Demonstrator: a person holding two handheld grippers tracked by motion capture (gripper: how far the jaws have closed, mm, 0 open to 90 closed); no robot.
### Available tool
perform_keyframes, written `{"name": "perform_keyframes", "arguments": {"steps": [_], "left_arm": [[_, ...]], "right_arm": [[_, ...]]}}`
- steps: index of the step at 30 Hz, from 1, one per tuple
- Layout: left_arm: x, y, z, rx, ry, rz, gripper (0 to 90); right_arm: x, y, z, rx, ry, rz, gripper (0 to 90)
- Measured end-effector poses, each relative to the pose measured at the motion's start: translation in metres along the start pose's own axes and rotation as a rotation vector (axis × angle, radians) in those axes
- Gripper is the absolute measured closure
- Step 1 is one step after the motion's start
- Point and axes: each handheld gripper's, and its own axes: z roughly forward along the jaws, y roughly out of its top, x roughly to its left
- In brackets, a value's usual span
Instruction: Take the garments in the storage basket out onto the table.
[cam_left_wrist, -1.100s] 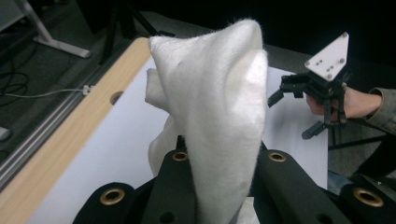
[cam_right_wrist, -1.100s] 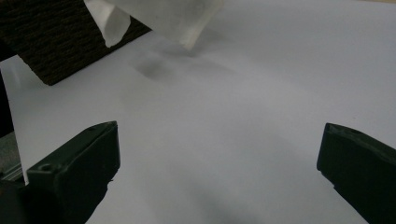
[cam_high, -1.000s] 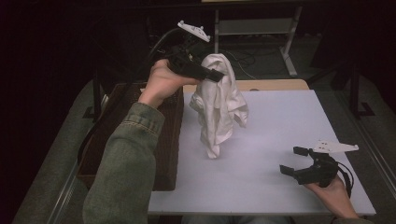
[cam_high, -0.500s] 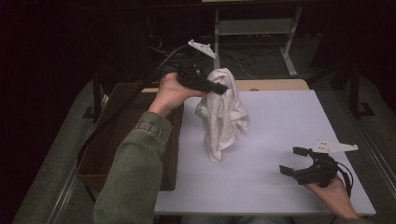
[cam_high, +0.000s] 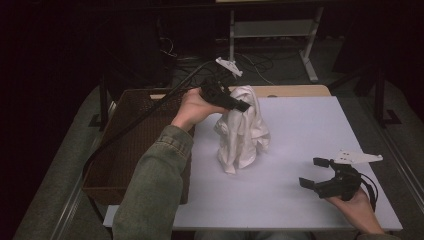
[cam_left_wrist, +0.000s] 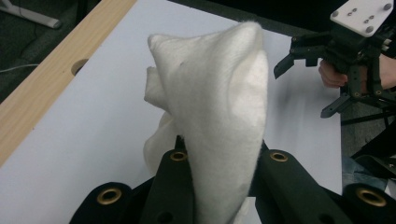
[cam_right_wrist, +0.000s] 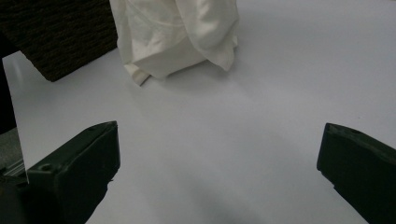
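Observation:
A white cloth (cam_high: 242, 130) hangs in a bunch from my left gripper (cam_high: 240, 105), its lower end resting on the white table (cam_high: 310, 125). That gripper is shut on the cloth's top; in the left gripper view the fabric (cam_left_wrist: 219, 107) is pinched between the two black jaws. My right gripper (cam_high: 315, 172) rests low at the table's near right corner, held in a hand, open with nothing between its fingers. From the right gripper view the cloth's bottom folds (cam_right_wrist: 177, 37) lie ahead on the table.
A dark woven basket (cam_high: 130, 145) stands against the table's left side, under my left forearm. A wooden strip (cam_high: 295, 91) runs along the table's far edge. Cables and a metal stand (cam_high: 272, 30) lie on the floor beyond.
My left gripper has come down and moved slightly right with the cloth, so more of the cloth now piles on the table. The right gripper has stayed put.

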Motion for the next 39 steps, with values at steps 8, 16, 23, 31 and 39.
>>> {"name": "perform_keyframes", "arguments": {"steps": [8,16,23,31,39], "left_arm": [[0.002,-0.005,0.014,0.026,-0.018,-0.012,77.9],[0.004,-0.011,0.03,0.036,-0.026,-0.044,77.2],[0.007,-0.016,0.045,0.048,-0.042,-0.057,76.8],[0.014,-0.023,0.06,0.073,-0.046,-0.091,76.5],[0.021,-0.029,0.072,0.085,-0.043,-0.118,74.8]], "right_arm": [[0.0,0.0,0.0,0.003,0.002,0.0,0.0],[0.0,0.0,0.001,0.0,0.001,-0.004,0.0],[0.0,0.0,0.001,0.004,0.002,-0.006,0.0],[0.0,0.001,0.002,0.006,0.003,-0.007,0.0],[0.0,0.001,0.002,0.004,0.003,-0.011,0.0]]}}
